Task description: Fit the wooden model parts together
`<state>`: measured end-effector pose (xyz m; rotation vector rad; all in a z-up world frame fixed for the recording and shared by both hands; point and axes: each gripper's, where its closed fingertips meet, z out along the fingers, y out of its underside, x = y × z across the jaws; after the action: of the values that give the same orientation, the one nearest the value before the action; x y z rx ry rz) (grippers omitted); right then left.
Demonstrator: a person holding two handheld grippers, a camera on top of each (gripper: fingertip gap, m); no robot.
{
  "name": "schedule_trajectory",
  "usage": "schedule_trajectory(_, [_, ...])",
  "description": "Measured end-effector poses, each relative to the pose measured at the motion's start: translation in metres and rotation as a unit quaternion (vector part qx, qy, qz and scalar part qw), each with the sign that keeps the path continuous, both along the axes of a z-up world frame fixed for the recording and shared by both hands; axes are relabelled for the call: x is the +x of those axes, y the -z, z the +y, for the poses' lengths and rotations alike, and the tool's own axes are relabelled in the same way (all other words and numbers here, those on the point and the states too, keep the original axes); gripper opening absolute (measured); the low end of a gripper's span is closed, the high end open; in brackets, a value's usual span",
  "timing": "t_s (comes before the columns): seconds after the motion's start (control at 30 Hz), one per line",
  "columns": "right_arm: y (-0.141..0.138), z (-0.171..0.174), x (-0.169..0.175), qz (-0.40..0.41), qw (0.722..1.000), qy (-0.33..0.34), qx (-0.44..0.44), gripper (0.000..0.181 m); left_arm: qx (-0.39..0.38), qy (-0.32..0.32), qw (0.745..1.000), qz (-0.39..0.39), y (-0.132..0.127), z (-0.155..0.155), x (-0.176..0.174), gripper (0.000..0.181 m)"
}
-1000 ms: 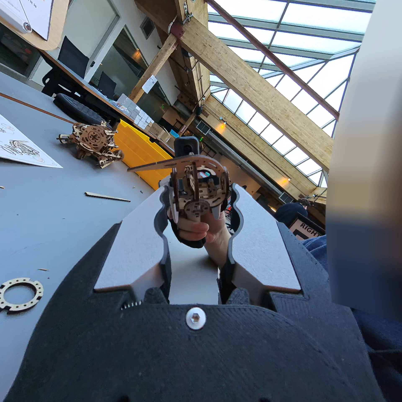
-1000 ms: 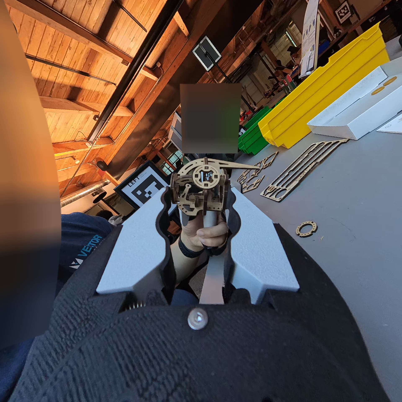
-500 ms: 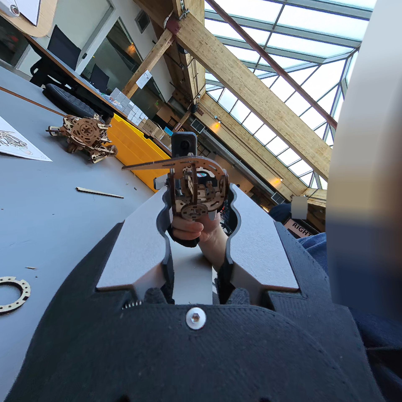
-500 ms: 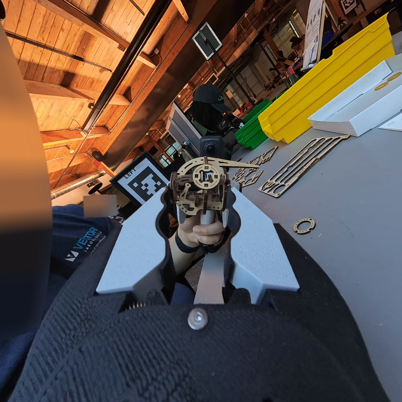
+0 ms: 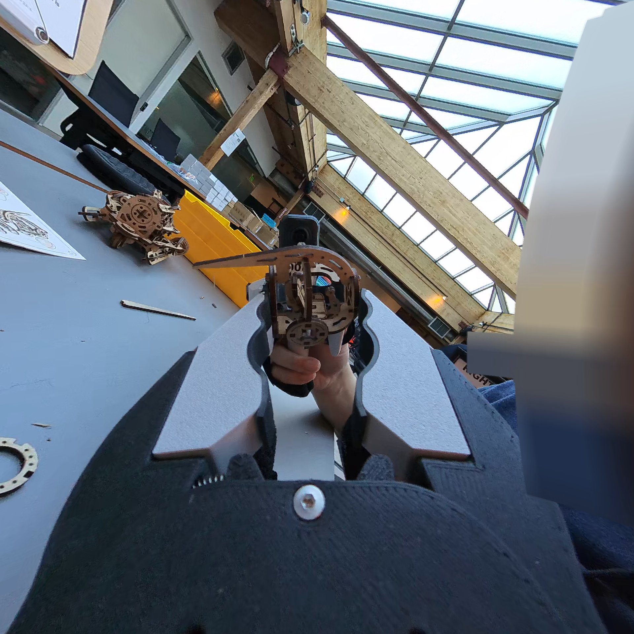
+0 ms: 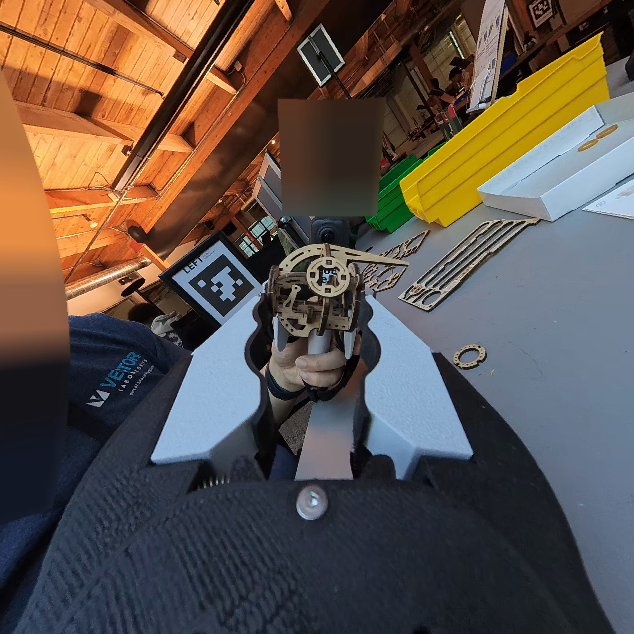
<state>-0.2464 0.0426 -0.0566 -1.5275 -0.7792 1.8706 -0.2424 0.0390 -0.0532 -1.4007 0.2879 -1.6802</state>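
Note:
A small wooden model assembly (image 5: 284, 319) of laser-cut plates and discs, with a long pointed arm (image 5: 236, 261) on top, is held in the air above the grey table (image 5: 85, 360). My left gripper (image 5: 312, 305) is shut on it from both sides. My right gripper (image 6: 314, 305) faces the left one and is shut on the same assembly (image 6: 302, 308). Each view shows the other gripper's white fingertips (image 5: 335, 343) (image 6: 279, 338) under the model, with a hand (image 6: 308, 367) behind them.
In the left wrist view a finished wooden model (image 5: 137, 223), a wooden stick (image 5: 157, 310), a wooden ring (image 5: 17, 466), a paper sheet (image 5: 31, 236) and a yellow bin (image 5: 212, 247) are on the table. The right wrist view shows fret sheets (image 6: 463, 260), a ring (image 6: 470, 356), a white box (image 6: 549, 178) and yellow bins (image 6: 497, 161). The tips of both grippers are at nearly the same place.
Both grippers keep hold of the assembly. The pair has tilted and shifted slightly, so the table and background swing a little in both views.

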Motion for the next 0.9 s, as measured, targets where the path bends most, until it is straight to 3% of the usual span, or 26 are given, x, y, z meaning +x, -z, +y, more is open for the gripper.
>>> schedule_trajectory(0.7, [-0.009, -0.005, 0.003, 0.021, 0.999, -0.005, 0.028, 0.048, 0.037, -0.005, 0.999, 0.013, -0.005, -0.007, 0.005, 0.048])
schedule_trajectory(0.9, [-0.014, -0.011, 0.004, 0.024, 0.997, -0.005, 0.075, 0.049, 0.081, -0.002, 0.997, 0.021, -0.010, -0.014, 0.005, 0.048])
